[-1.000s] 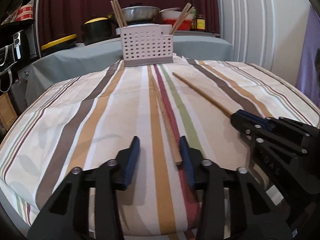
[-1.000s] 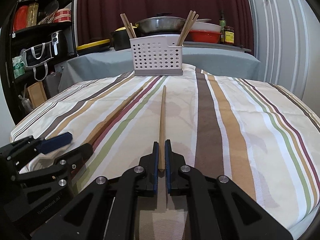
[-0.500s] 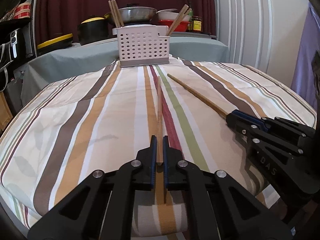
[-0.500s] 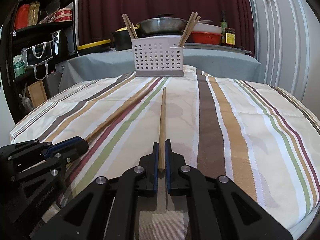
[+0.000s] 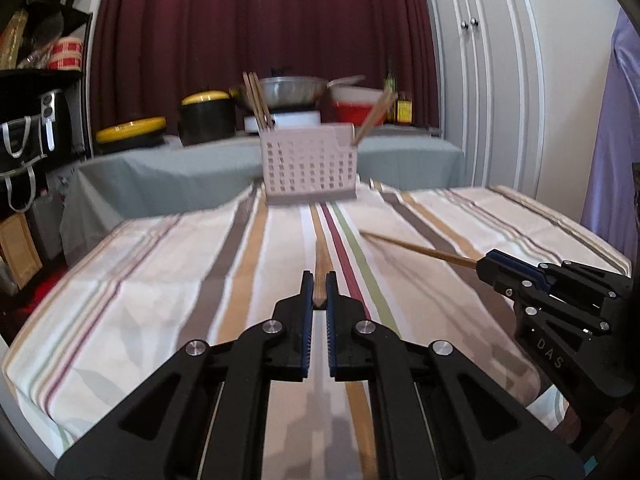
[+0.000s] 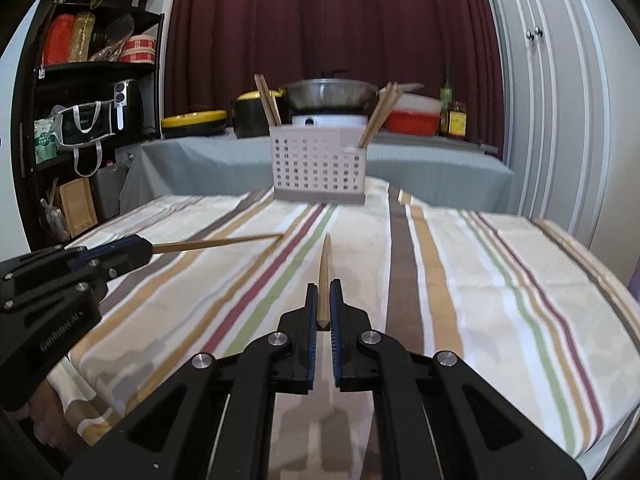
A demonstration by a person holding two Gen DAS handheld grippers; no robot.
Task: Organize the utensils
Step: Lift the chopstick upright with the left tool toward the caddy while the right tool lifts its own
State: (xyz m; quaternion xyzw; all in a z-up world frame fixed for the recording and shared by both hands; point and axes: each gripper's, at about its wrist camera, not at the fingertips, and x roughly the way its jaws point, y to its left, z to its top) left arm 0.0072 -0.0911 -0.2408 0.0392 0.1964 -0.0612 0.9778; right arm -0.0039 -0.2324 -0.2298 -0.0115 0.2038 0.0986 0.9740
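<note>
Your left gripper (image 5: 319, 294) is clamped on the near end of a long wooden chopstick (image 5: 321, 265), its blue-padded jaws pressed tight against the stick's sides; the stick runs straight ahead from the pads, over the middle of the striped cloth-covered table (image 5: 168, 280), towards the far edge. From the right wrist view this same chopstick (image 6: 216, 243) sticks out of the left gripper (image 6: 148, 249) near the table's left edge, and its tip looks lifted off the cloth, though motion blur makes that hard to settle.

Your right gripper (image 6: 323, 308) is likewise closed hard on a second wooden chopstick (image 6: 325, 264), gripping it at the butt end, with the shaft pointing ahead along the cloth's stripes. In the left wrist view that stick (image 5: 420, 249) slants out of the right gripper (image 5: 482, 266) towards the centre of the table from its right side.

At the far edge of the table, in the middle, stands a pale perforated plastic utensil caddy (image 6: 318, 164), upright. It already holds wooden chopsticks: one bunch (image 6: 267, 100) leaning in its left compartment and another bunch (image 6: 380, 114) leaning out of its right one. Both held sticks are well apart from the caddy, and apart from each other
</note>
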